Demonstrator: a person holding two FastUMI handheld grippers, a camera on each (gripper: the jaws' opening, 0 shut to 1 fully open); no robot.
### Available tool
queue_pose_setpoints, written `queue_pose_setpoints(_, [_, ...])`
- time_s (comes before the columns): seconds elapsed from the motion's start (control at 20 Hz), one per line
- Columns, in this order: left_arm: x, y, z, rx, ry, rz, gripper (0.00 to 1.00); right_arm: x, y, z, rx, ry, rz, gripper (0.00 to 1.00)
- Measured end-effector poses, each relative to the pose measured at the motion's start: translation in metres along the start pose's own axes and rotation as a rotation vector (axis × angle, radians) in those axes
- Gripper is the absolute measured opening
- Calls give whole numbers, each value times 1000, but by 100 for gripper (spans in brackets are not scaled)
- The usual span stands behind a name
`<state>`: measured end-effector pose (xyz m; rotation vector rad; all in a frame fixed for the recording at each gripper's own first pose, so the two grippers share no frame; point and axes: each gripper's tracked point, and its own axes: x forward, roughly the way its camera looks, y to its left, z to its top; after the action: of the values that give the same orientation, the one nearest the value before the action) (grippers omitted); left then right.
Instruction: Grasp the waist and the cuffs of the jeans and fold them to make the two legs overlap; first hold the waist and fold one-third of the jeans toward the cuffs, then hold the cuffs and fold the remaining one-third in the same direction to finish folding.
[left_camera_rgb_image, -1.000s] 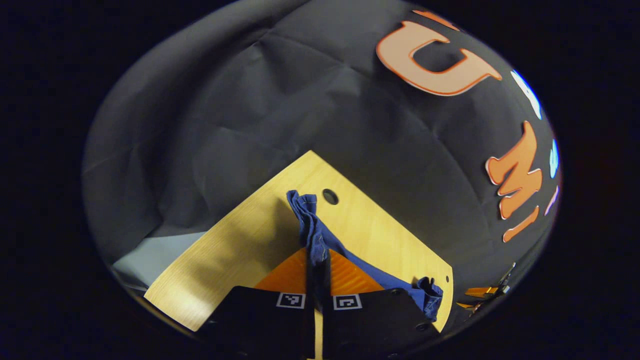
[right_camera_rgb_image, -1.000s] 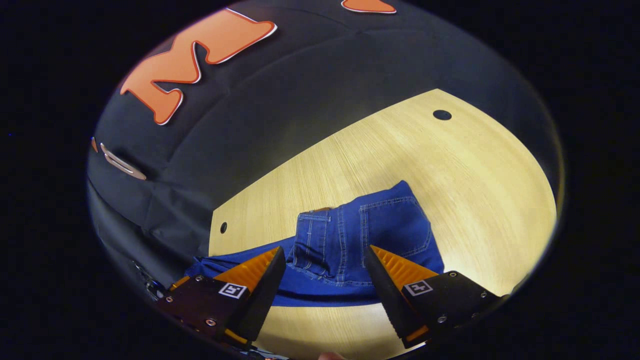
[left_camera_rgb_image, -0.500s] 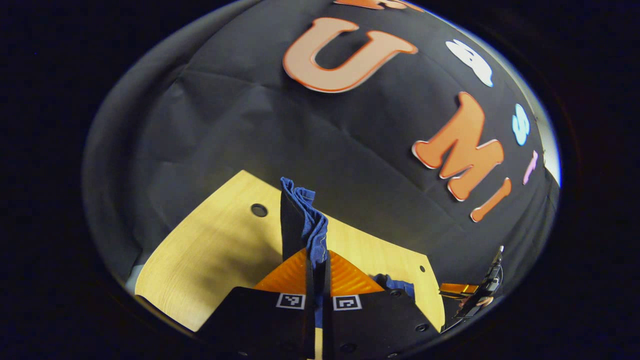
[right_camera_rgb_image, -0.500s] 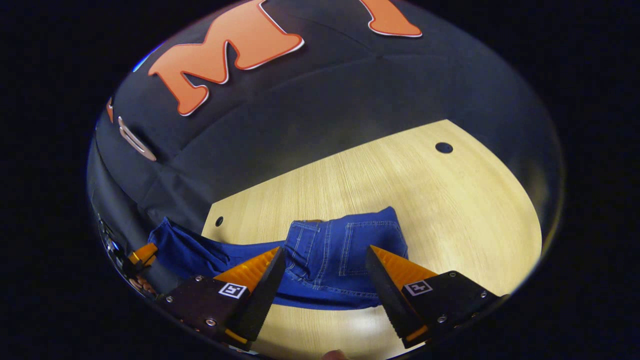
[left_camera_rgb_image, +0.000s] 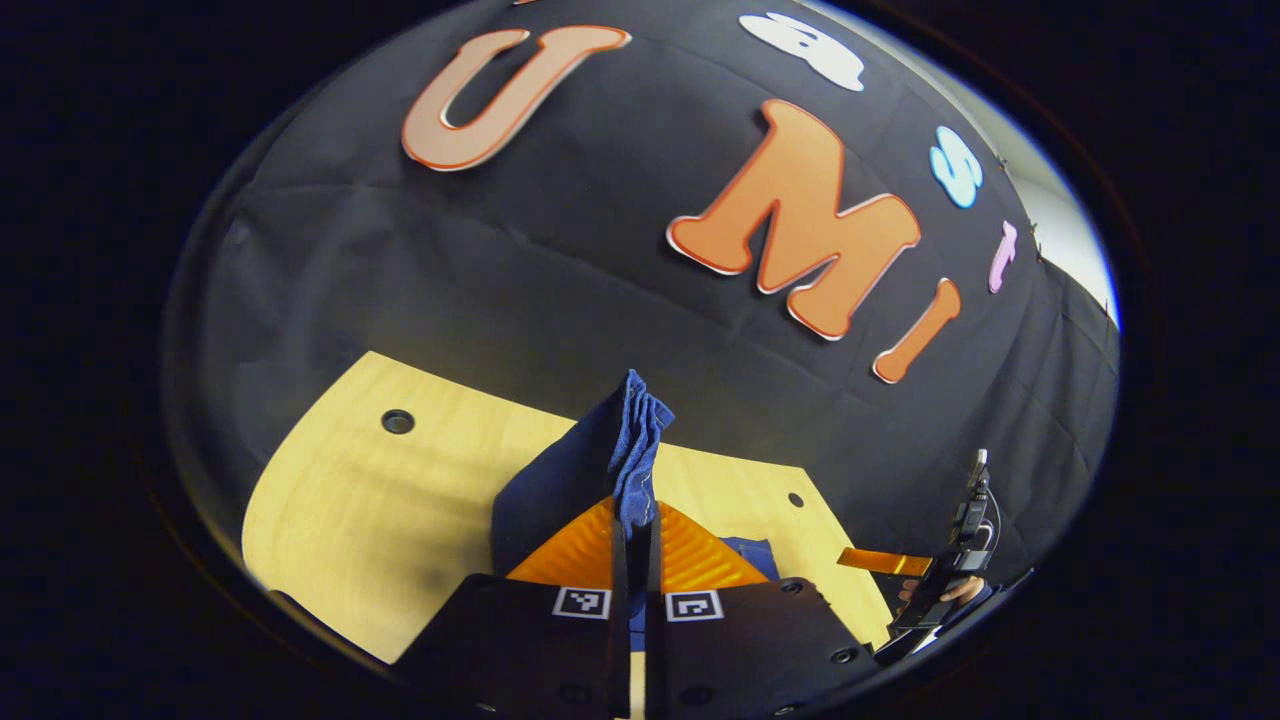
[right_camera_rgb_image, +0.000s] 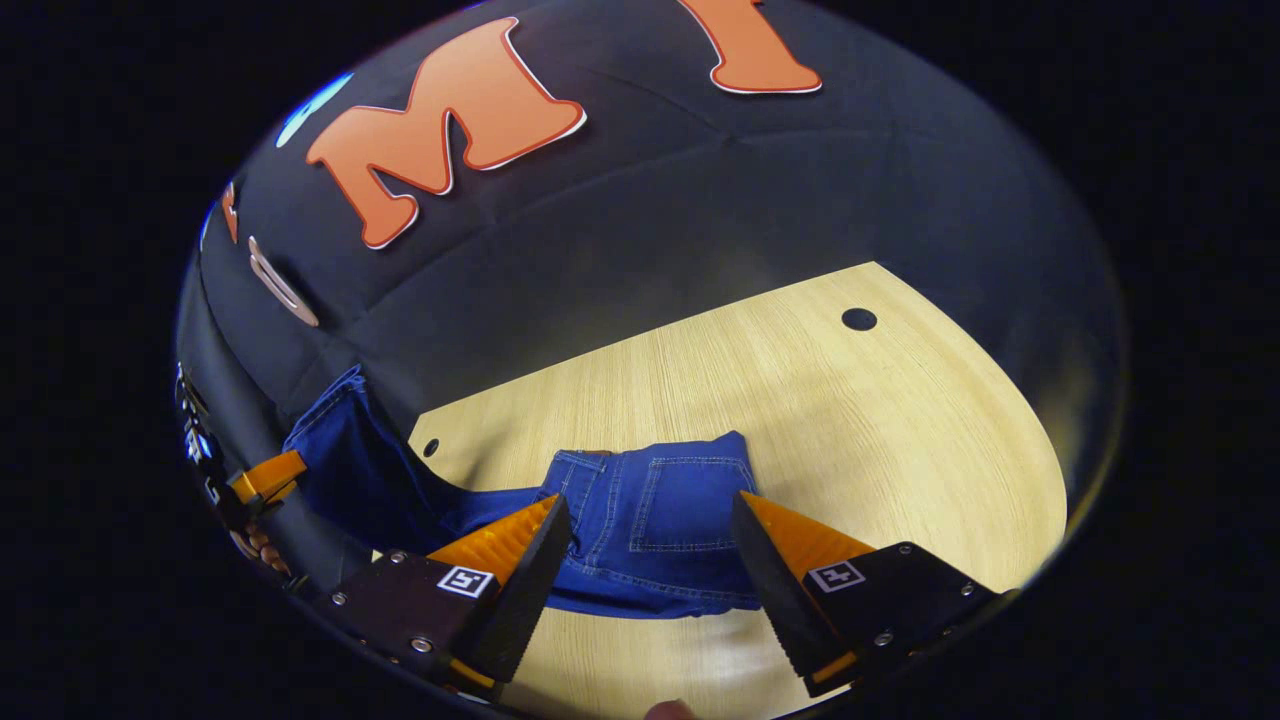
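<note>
The blue jeans (right_camera_rgb_image: 670, 500) lie waist end down on the wooden table (right_camera_rgb_image: 820, 400), back pocket facing up. Their legs (right_camera_rgb_image: 350, 450) rise off the table toward the left edge of the right gripper view, where my left gripper (right_camera_rgb_image: 265, 478) holds them. In the left gripper view, my left gripper (left_camera_rgb_image: 635, 520) is shut on the bunched cuffs (left_camera_rgb_image: 638, 430), which stick up past the fingertips. My right gripper (right_camera_rgb_image: 645, 540) hangs open just above the waist part, its fingers either side of the pocket area. It also appears far off as the right gripper (left_camera_rgb_image: 880, 562), with the hand (left_camera_rgb_image: 950, 590) that holds it.
The table has a large round hole (right_camera_rgb_image: 858, 319) near its far right corner and a small hole (right_camera_rgb_image: 431, 447) at the left edge. Black cloth wall stands close behind the table. Bare wood (left_camera_rgb_image: 350, 500) stretches to the left in the left gripper view.
My left gripper has lifted the cuffs higher and swung round, so the legs now hang in the air. The waist part has slid a little on the table. My right gripper stays open.
</note>
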<state>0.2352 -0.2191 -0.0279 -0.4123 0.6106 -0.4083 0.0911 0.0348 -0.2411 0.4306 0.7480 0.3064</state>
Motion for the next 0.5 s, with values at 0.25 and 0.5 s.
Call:
queue_pose_setpoints(0.25, [37,-60,-30,49,64,-49,6,-13,-22,-2,-35,-7,-6,99])
queue_pose_setpoints(0.5, [68,-102,-66,88,130,-77,6,-20,-41,0,-49,-11,-5,99])
